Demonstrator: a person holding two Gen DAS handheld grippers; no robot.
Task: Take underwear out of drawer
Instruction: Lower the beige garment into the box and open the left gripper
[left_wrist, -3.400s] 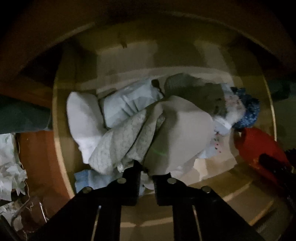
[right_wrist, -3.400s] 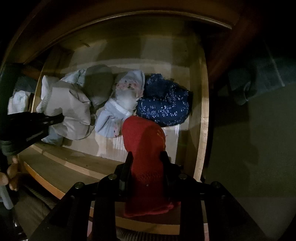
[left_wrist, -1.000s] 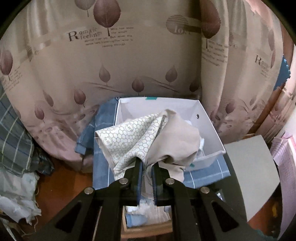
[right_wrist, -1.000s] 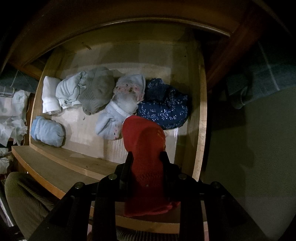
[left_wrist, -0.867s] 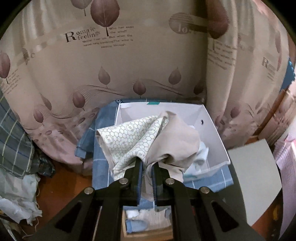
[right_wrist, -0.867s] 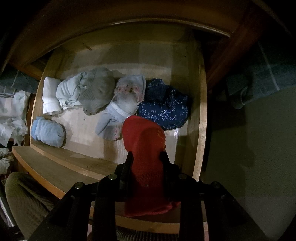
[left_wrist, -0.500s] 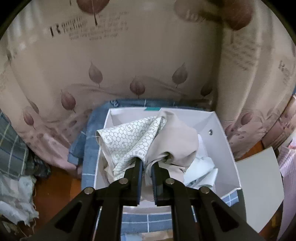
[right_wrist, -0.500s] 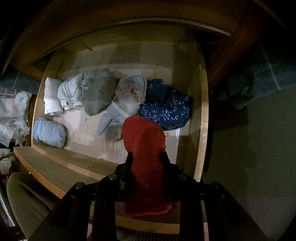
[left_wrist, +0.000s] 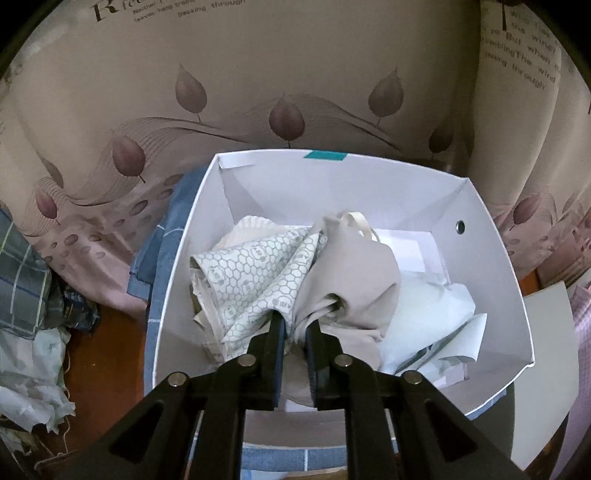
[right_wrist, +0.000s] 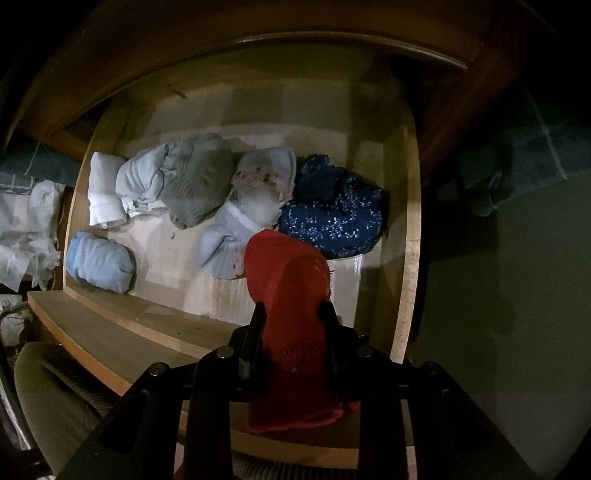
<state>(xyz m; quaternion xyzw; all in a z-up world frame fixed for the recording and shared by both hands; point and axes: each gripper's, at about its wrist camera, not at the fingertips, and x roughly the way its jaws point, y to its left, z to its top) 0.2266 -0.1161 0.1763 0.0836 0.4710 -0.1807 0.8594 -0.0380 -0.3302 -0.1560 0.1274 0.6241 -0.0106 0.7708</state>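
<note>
My left gripper is down inside a white box. It pinches a beige underwear bunched with a honeycomb-print cloth; its jaws are just starting to part, and the cloth is still caught between them. Pale garments lie in the box beside it. My right gripper hovers over the front right of the open wooden drawer, shut on a red underwear. In the drawer lie a navy floral piece, a grey one, a pale floral one, a white roll and a light blue roll.
A leaf-print curtain hangs right behind the box, which stands on a blue checked cloth. Crumpled white fabric lies at the left and a grey board at the right. An olive cushion sits before the drawer's front.
My left gripper has carried the beige underwear forward and down into the white box, where the cloth now rests on the other garments. The right gripper has stayed put with the red underwear.
</note>
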